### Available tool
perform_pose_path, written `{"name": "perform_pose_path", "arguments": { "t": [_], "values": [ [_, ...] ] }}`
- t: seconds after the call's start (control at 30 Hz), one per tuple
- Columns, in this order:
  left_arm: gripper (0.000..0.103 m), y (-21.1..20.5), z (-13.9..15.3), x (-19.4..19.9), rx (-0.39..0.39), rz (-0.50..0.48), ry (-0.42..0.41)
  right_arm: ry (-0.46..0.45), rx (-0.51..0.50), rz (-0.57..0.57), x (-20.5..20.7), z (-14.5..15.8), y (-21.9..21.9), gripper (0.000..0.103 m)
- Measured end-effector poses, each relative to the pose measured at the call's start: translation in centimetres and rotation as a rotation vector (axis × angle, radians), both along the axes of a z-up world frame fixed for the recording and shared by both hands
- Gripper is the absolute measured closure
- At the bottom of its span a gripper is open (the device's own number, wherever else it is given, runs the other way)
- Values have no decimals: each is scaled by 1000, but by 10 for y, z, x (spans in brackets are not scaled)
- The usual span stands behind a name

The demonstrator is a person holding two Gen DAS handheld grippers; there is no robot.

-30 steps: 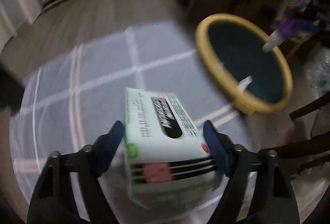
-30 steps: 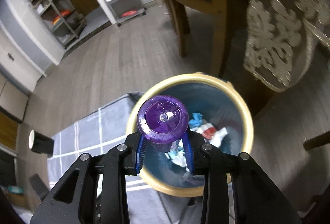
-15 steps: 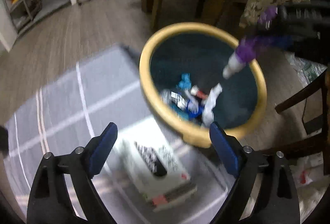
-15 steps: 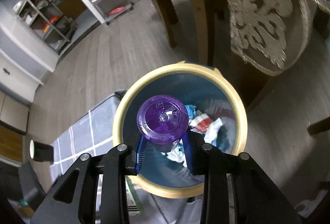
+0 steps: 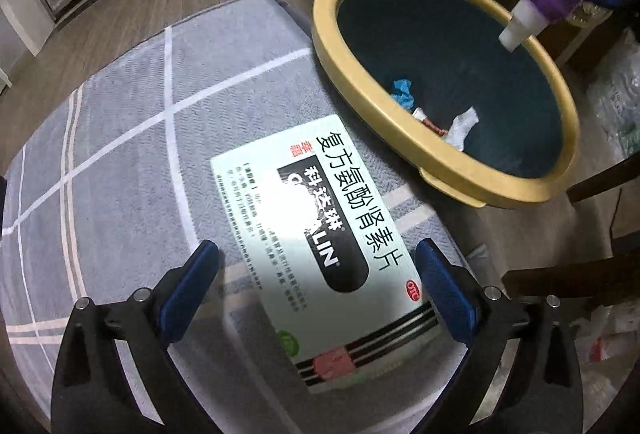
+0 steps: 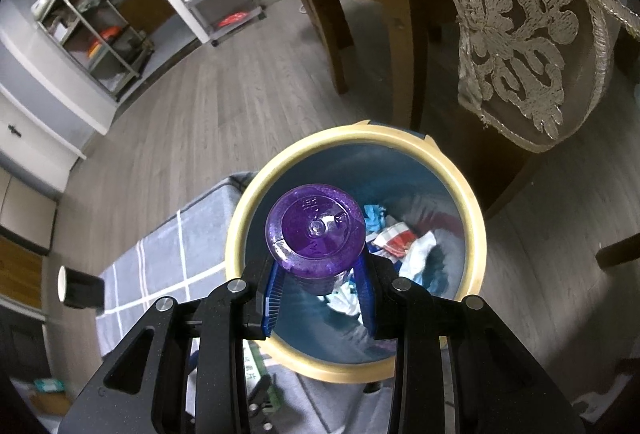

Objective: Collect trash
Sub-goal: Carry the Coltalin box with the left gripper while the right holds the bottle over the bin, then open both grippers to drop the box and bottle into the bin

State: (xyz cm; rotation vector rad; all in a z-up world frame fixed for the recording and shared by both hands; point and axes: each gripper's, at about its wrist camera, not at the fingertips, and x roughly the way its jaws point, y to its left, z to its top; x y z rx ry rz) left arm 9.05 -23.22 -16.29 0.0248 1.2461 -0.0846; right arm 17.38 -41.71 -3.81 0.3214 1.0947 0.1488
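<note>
Left claw [image 5: 316, 284] spread wide, jaws just opened further, pads clear of the medicine box [image 5: 320, 234] lying flat on the grey checked rug [image 5: 120, 154] between and ahead of the fingers. Box well short of the bin [image 5: 440, 170], which sat ahead and to the right of that claw, rim tan, inside dark, scraps of paper and wrapper at the bottom. Judged as a regrasp step: box on the rug beside the bin, not in it. Next move likely called for lowering, squaring the jaws across the box's narrower span, clamping, lifting over the rim.

Right claw [image 6: 320, 282] clenched on the purple bottle [image 6: 316, 234], neck down, base toward the camera, hung directly above the bin's mouth. Called only for a release there to drop the bottle in.
</note>
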Motion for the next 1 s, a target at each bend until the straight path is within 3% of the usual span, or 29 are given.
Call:
{"name": "perform_pose_path", "arguments": {
  "t": [0.1, 0.3, 0.53, 0.73, 0.83, 1.0],
  "values": [
    [13, -5, -6, 2, -18, -17, -14, 2, 0, 1, 0, 0, 0, 70],
    [22, 1, 0, -5, 16, -77, -98, 3, 1, 3, 0, -1, 0, 70],
    [24, 26, 24, -1, 2, -72, -156, 3, 8, 3, 1, -1, -1, 69],
    [24, 39, 50, -1, -61, -53, -234, 1, 14, 0, 1, 0, -1, 69],
    [24, 30, 67, 7, -89, -95, -279, 4, 15, -10, 1, 0, -2, 69],
    [23, -14, 66, 44, -112, -207, -249, 20, -1, -32, 1, -4, -5, 69]
  ]
}}
